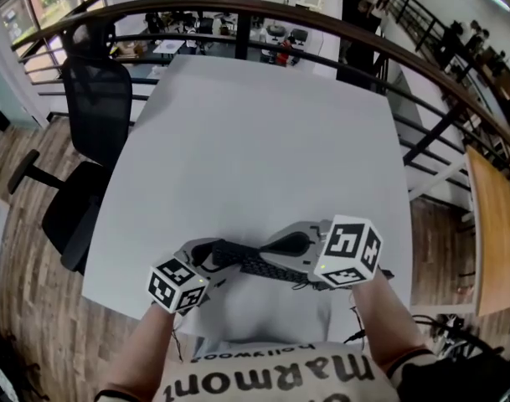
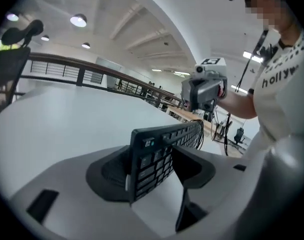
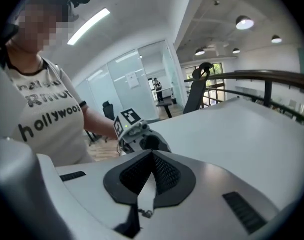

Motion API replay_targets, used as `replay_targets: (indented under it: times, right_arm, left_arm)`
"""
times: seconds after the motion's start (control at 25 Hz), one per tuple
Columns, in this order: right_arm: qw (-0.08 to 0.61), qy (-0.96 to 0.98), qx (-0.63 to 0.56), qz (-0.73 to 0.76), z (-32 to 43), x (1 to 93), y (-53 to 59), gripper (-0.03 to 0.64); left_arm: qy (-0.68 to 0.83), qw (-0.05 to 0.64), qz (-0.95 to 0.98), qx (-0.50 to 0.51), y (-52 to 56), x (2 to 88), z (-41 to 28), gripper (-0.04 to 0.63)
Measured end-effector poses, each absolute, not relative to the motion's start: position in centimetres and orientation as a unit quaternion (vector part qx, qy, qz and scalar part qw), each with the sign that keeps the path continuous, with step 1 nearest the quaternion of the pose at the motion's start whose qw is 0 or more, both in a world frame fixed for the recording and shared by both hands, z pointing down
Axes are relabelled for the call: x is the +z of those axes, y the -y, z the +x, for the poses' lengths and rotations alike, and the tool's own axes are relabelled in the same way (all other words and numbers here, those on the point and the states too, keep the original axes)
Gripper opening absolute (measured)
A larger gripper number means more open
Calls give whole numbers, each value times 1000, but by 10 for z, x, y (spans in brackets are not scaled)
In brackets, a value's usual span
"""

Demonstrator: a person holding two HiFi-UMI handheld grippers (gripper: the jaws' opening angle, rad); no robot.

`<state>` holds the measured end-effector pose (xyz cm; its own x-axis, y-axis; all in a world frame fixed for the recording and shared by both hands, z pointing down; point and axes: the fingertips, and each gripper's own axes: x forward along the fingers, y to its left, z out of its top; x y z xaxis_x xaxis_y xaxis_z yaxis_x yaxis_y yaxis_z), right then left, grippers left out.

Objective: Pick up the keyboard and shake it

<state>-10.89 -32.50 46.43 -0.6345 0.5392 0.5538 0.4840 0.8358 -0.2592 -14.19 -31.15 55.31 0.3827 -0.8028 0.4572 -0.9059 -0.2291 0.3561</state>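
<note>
My left tongs [image 2: 156, 176] are closed on one short end of the black keyboard [image 2: 154, 156]. One pad lies against its back and the other pad against the side with the keys. In the left gripper view the keyboard is turned on its long edge, with the keys facing to the right side of the picture, and its far end goes toward my right tongs [image 3: 152, 159].

My right tongs are fully closed, the two pads meet each other and nothing is between them. In the left gripper view they stand just above the far end of the keyboard, and I cannot tell if they touch it.

From the head view the keyboard is between my two tongs, over the near edge of the white counter [image 1: 255, 141], just in front of my body. I cannot tell if it rests on the counter or is already lifted from it.

A black office chair [image 1: 95, 115] stands at the left side of the counter, and a dark curved railing [image 1: 238, 7] runs behind it.
</note>
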Motion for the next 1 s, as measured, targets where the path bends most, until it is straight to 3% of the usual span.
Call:
replay_targets:
  times: [0.08, 0.32, 0.6, 1.0]
  right_arm:
    - [332, 905, 8, -266, -110, 465, 332, 35]
    - [349, 904, 15, -245, -99, 477, 339, 35]
    - [363, 907, 31, -213, -81, 492, 353, 35]
    - [371, 919, 57, -124, -25, 496, 399, 35]
  left_arm:
    - [559, 289, 771, 96, 311, 559, -146, 227]
    - [571, 336, 749, 5, 303, 569, -150, 225]
    - [572, 288, 764, 75, 292, 567, -142, 219]
    - [576, 275, 763, 100, 279, 563, -136, 213]
